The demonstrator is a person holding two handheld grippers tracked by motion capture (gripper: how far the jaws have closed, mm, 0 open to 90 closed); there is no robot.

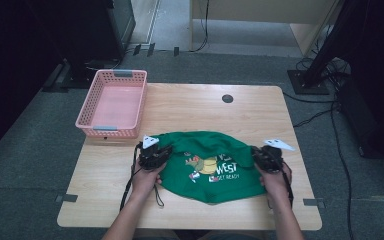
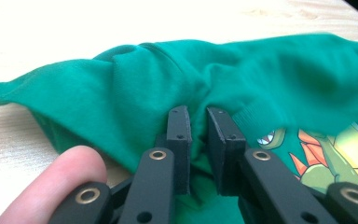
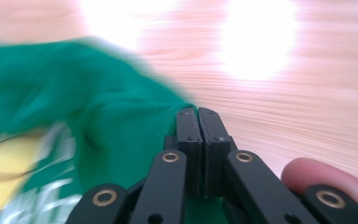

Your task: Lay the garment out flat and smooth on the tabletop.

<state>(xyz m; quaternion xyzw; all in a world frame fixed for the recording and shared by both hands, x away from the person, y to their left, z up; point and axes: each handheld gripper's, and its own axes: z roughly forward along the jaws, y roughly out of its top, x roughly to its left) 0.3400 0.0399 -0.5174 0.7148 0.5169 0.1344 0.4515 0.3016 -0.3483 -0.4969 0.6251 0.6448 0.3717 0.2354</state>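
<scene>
While left tool (image 2: 198, 114) pinches green shirt (image 2: 135, 93) fold, right tool (image 3: 198, 112) clamps tight on shirt edge.

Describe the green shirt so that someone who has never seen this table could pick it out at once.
On the wooden table, look at the near half, in front of the pink basket at the far left corner. The green shirt lies crumpled there between the left gripper and the right gripper. A cartoon print with white lettering marks it.
</scene>
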